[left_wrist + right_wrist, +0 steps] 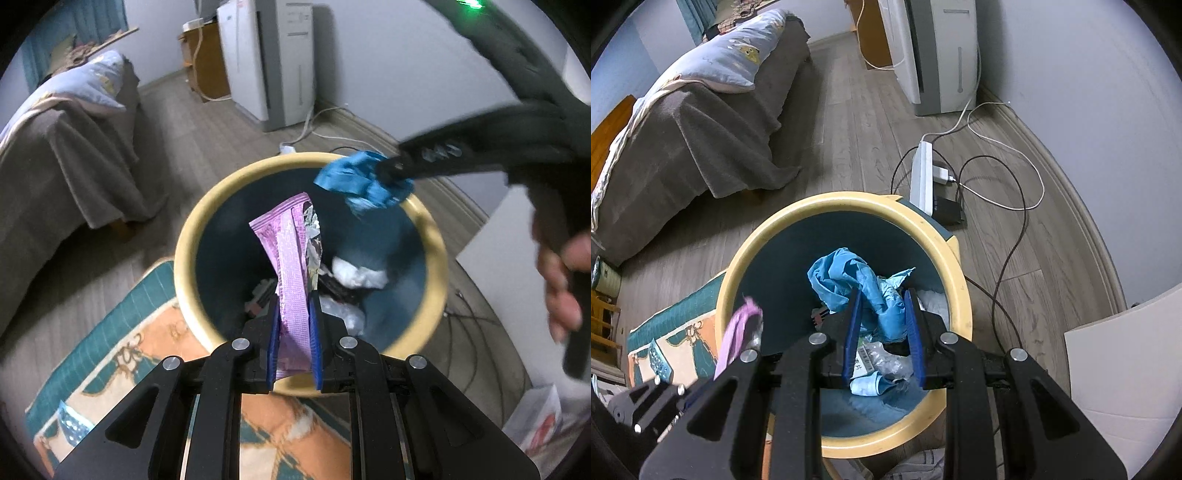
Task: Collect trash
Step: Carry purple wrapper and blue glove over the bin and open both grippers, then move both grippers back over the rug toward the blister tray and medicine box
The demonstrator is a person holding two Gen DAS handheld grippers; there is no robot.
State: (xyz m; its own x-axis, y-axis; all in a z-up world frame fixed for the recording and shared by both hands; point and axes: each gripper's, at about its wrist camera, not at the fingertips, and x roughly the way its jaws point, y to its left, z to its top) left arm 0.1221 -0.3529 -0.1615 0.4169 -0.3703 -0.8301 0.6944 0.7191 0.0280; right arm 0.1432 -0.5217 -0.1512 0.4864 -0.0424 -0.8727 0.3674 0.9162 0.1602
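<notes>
Over the bin (192, 236) — each gripper clenches trash: left (293, 314) purple wrapper (291, 266), right (882, 314) crumpled blue wrapper (846, 280).

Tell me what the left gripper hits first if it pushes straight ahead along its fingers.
Probably the litter at the bottom of the bin: the left gripper, shut on the purple wrapper, points down into its open mouth, with nothing else in the way. Depth is uncertain.

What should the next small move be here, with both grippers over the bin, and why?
Probably open both grippers. The left gripper pinches the purple wrapper above the bin mouth, and the right gripper pinches the crumpled blue wrapper inside the rim. Both pieces hang over trash already in the bin, so they should drop in.
</notes>
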